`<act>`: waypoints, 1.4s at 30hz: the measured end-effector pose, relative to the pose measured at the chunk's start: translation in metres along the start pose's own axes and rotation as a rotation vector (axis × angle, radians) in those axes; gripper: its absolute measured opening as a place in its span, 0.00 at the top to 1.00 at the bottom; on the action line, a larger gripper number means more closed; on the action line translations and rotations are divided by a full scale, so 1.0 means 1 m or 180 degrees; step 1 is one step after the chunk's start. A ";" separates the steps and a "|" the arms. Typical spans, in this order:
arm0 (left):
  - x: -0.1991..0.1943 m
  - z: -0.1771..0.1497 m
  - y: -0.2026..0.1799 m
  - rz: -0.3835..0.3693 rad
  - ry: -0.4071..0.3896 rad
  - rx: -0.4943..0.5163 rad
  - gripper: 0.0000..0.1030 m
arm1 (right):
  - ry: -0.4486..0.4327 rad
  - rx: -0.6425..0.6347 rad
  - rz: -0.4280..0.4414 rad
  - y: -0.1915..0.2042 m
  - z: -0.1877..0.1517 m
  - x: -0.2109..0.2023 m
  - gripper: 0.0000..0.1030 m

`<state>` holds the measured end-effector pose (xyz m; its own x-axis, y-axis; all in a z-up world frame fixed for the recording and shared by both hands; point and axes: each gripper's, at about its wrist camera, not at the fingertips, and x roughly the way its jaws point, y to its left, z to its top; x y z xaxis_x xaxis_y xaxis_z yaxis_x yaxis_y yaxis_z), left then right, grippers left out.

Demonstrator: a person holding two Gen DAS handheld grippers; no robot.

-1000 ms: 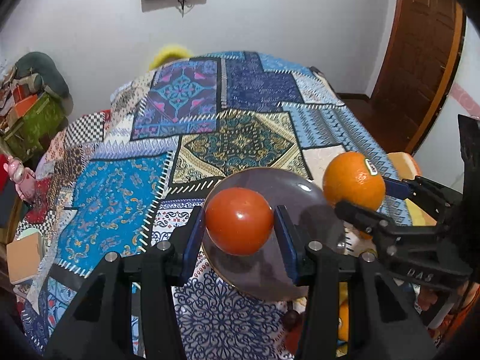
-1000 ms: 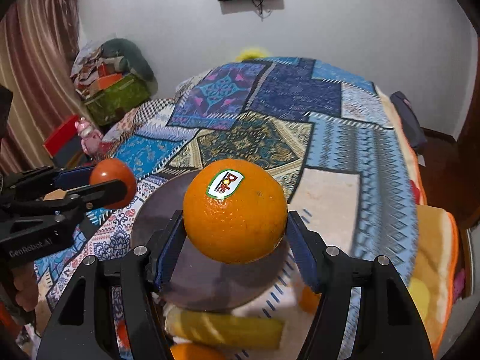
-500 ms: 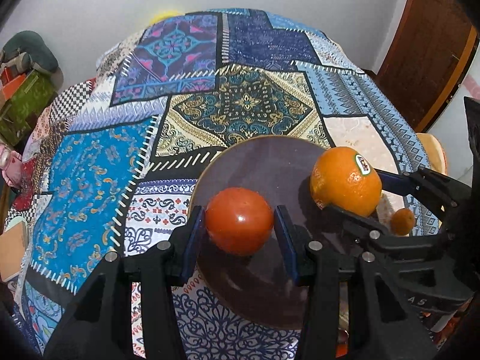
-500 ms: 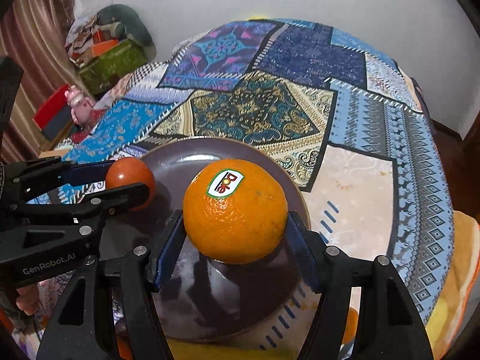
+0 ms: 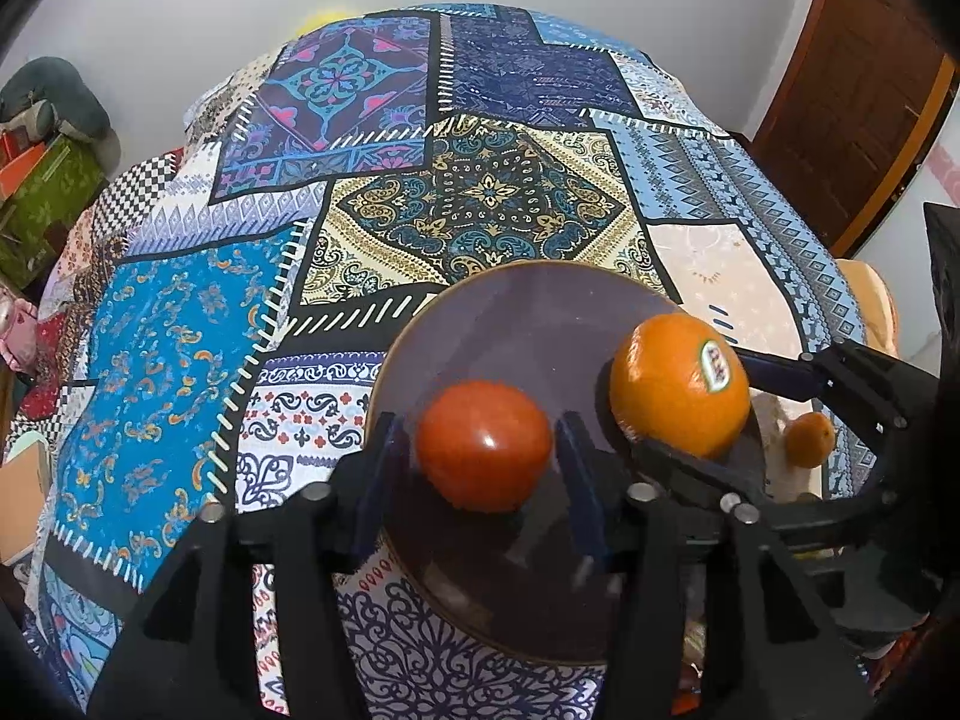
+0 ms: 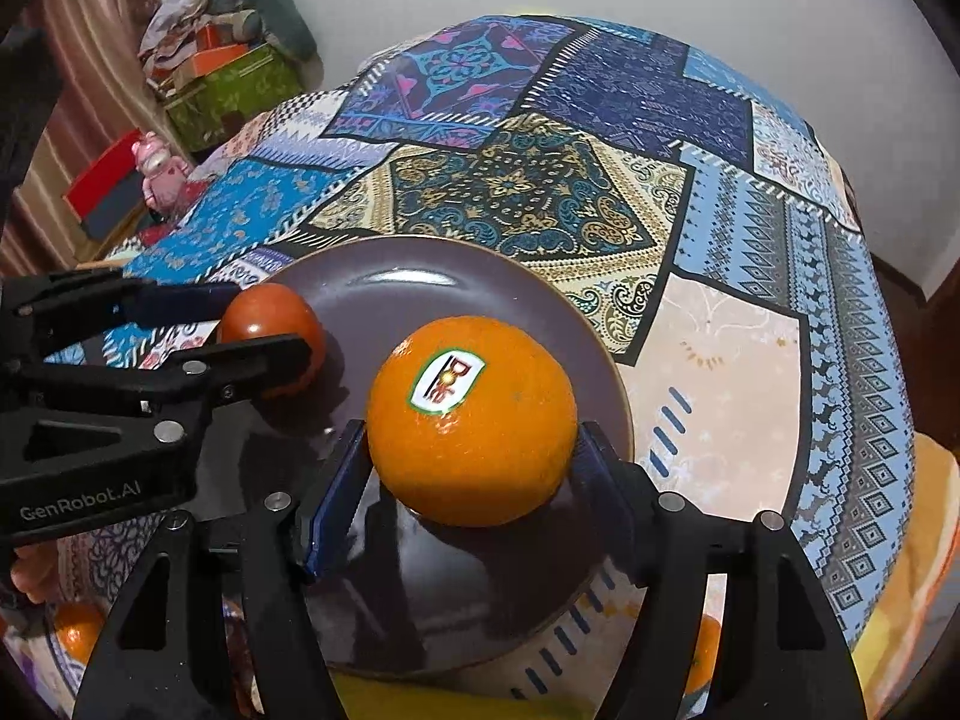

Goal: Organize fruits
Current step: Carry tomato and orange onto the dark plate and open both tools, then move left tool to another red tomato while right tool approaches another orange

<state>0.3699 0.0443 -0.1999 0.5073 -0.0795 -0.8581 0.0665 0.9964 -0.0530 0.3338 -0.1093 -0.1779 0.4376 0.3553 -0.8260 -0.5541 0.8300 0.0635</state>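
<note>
A dark brown plate (image 5: 528,312) lies on the patchwork bedspread; it also shows in the right wrist view (image 6: 420,267). My left gripper (image 5: 483,450) stands around a red tomato (image 5: 483,444) that rests on the plate, with small gaps between the pads and the tomato. The tomato also shows in the right wrist view (image 6: 264,312). My right gripper (image 6: 471,450) holds a large orange (image 6: 471,420) with a Dole sticker low over the plate's right part. The orange also shows in the left wrist view (image 5: 678,384).
A small orange (image 5: 810,438) lies on the bed right of the plate. Another small orange (image 6: 75,630) and a yellow fruit (image 6: 450,699) lie near the plate's front edge. Boxes and a pink toy (image 6: 159,174) stand left of the bed. A wooden door (image 5: 852,78) is at right.
Both grippers have come down over the plate with their fruits. The left jaws have opened slightly, leaving the tomato resting on the plate. The orange sits lower, near the plate.
</note>
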 end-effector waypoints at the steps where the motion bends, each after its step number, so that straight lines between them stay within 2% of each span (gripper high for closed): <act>1: -0.002 0.000 -0.001 0.0017 -0.0020 0.0011 0.41 | -0.0006 -0.0022 0.0005 0.001 0.000 -0.001 0.36; 7: -0.029 -0.005 -0.004 0.0033 -0.0130 0.0066 0.38 | -0.0104 -0.0068 -0.0032 0.007 0.002 -0.019 0.34; 13: -0.073 -0.015 -0.007 0.0040 -0.0327 0.0096 0.35 | -0.0243 0.0042 -0.0050 0.006 -0.007 -0.053 0.34; 19: -0.122 -0.035 -0.016 0.0026 -0.0540 0.0142 0.31 | -0.0424 0.0158 -0.0082 0.006 -0.024 -0.096 0.34; 26: -0.163 -0.066 -0.026 -0.0017 -0.0673 0.0182 0.25 | -0.0587 0.0193 -0.0156 0.014 -0.050 -0.134 0.31; 33: -0.167 -0.098 -0.034 -0.0071 -0.0594 0.0188 0.23 | -0.0515 0.0286 -0.0100 0.026 -0.085 -0.135 0.30; 42: -0.130 -0.135 -0.036 -0.0203 -0.0239 0.0056 0.23 | -0.0237 0.0410 0.0028 0.032 -0.121 -0.110 0.30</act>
<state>0.1856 0.0226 -0.1552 0.5644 -0.1455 -0.8126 0.1155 0.9886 -0.0967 0.1817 -0.1739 -0.1525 0.4871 0.3896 -0.7816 -0.4648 0.8733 0.1457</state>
